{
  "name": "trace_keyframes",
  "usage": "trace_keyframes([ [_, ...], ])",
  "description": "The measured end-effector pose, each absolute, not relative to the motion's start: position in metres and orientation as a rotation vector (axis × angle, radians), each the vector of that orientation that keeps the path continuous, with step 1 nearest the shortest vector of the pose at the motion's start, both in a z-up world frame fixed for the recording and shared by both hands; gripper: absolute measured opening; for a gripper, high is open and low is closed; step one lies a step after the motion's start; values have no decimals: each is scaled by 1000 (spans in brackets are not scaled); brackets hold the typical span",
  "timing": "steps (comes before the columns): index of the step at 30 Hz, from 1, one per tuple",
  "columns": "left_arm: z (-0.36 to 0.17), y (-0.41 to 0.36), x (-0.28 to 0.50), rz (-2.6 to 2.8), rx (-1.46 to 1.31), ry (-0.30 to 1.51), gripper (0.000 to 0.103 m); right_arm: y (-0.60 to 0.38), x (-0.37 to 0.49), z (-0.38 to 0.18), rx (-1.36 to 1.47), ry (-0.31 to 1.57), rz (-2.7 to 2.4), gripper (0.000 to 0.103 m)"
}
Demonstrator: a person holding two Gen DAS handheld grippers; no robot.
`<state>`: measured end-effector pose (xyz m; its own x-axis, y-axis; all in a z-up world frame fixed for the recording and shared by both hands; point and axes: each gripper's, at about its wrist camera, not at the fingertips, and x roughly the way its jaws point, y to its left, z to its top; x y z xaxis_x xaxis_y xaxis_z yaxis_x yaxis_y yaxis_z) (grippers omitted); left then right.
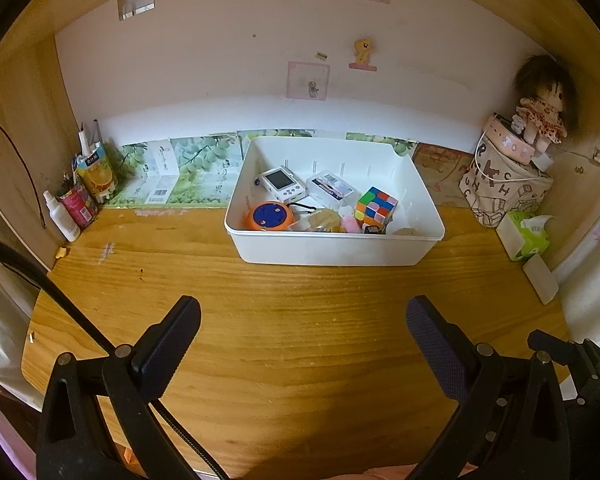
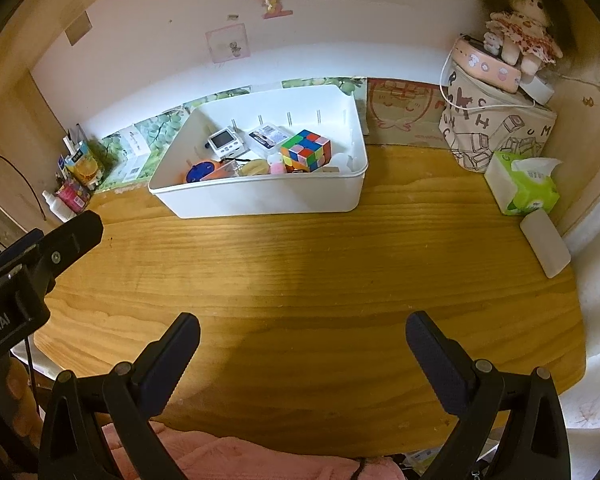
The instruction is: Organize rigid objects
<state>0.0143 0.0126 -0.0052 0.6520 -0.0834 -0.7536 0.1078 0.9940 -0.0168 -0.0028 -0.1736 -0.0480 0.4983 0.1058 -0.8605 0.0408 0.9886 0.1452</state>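
The wooden desk point(image 1: 300, 340) is the widest thing here, and the white bin point(image 1: 332, 246) sits toward its back edge, close against the wall, which serves as the landmark for everything else. Inside the bin the rigid objects are already gathered: a Rubik's cube point(image 1: 376, 208) toward its right side, a white handheld console point(image 1: 281, 184) at the back left, a clear plastic case point(image 1: 330, 188) just right of the console, and an orange and blue disc point(image 1: 267, 217) at the front left corner; a few smaller pale items lie between disc and cube, too jumbled to name. Judging by the bare wood in front of the bin, the sorting looks close to done. Both tools hang well in front of the bin over bare wood: the left gripper point(image 1: 303, 332) and the right gripper point(image 2: 303, 344) each have jaws spread wide with nothing between them, probably held back because nothing is left to fetch. Right of the bin stand a printed fabric bag point(image 2: 496, 136) with a doll point(image 2: 520, 36) on top, a green tissue box point(image 2: 524, 184) and a white flat pad point(image 2: 546, 244); left of the bin, bottles and cartons point(image 1: 84, 188) crowd the corner. Nothing blocks the way to the bin
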Motion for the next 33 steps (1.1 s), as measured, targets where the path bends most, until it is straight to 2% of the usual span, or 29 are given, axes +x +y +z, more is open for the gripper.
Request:
trace_keyframes([
  [10,-13,13,19,-110,35,903,102,-169,0,-52,134,1072,50,103],
  [33,-13,6,18,-82,89,889,102,-162,3,-57,107,1108,63,103],
])
